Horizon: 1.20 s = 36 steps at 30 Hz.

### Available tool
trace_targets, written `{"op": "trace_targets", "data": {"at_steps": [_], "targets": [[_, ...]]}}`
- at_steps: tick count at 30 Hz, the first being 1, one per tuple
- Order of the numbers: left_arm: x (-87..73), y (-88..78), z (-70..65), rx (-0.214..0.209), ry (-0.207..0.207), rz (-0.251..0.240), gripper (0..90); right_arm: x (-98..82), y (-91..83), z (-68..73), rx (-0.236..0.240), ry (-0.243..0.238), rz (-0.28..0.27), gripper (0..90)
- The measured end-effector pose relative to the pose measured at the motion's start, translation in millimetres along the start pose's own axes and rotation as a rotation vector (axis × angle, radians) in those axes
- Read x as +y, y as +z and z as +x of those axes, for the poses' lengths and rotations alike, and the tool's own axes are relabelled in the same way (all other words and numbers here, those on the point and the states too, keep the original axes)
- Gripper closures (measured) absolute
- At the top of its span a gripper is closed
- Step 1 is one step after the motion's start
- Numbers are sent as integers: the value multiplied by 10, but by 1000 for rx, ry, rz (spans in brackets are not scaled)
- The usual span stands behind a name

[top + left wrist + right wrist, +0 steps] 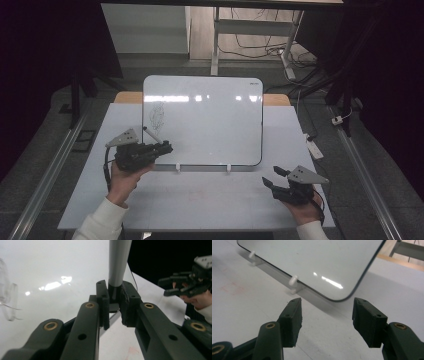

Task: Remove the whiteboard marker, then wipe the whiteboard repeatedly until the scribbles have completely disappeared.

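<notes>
A whiteboard [202, 120] stood propped on the pale tabletop [200, 195], leaning back on two small white pegs [177, 167] at its lower edge. A faint scribble [157, 116] sat on the board's left part. No container was on the tabletop.

The left gripper [165, 148] was held at the board's lower left, in the person's left hand [124, 175]. In the left gripper view its fingers [103, 300] were closed tight on a marker [118, 262], pinching the dark end where the grey barrel began. In the high view the marker [152, 134] was a short pale stick in front of the board's lower left, its long axis slanting up and to the left from the fingers, with the free end toward the scribble. Whether that end touched the board could not be told. In the left gripper view the barrel rose straight up out of the grip, alongside the board's shiny face.

The right gripper [273, 177] lay low over the tabletop near the board's lower right corner, held by the right hand [305, 207]. Its fingers [292, 317] stood well apart with nothing between them, above the bare tabletop just in front of the board's rounded corner, touching neither the board nor a peg.
</notes>
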<state>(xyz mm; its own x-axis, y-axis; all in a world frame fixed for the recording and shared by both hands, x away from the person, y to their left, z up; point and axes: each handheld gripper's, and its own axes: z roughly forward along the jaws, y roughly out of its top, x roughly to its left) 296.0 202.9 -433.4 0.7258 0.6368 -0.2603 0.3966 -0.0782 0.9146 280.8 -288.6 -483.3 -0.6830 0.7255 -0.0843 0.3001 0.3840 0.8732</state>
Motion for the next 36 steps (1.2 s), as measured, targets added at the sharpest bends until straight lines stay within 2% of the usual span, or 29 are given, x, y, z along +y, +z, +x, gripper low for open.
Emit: {"op": "trace_targets", "data": {"at_steps": [3, 6, 12, 17, 21, 25, 28, 32, 33, 35, 36], "targets": [[36, -55, 55, 26, 4, -31, 773, -12, 20, -2, -8, -11, 15, 410], [75, -78, 169, 65, -1, -75, 774, -10, 45, -1, -14, -21, 26, 409], [247, -48, 536, 183, 3, -165, 774, -26, 74, -18, -19, -28, 37, 409], [447, 14, 856, 258, 4, -197, 774, -67, 99, -44, -23, -20, 55, 411], [563, 151, 1067, 282, -15, -190, 774, -66, 109, -49, -29, -18, 59, 411], [630, 347, 1168, 306, -12, -156, 774, -77, 112, -44, -31, -17, 68, 411], [651, 474, 1186, 322, 5, -131, 774, -75, 99, -39, -36, -19, 68, 412], [631, 606, 1155, 286, 24, -95, 774, -71, 84, -23, -31, -24, 66, 416], [624, 643, 1134, 280, 41, -79, 774, -73, 87, -20, -30, -27, 68, 416], [640, 674, 1100, 307, 80, -69, 774, -76, 96, -13, -29, -32, 71, 416], [655, 662, 1110, 322, 81, -79, 774, -77, 97, -12, -30, -31, 74, 416]]}}
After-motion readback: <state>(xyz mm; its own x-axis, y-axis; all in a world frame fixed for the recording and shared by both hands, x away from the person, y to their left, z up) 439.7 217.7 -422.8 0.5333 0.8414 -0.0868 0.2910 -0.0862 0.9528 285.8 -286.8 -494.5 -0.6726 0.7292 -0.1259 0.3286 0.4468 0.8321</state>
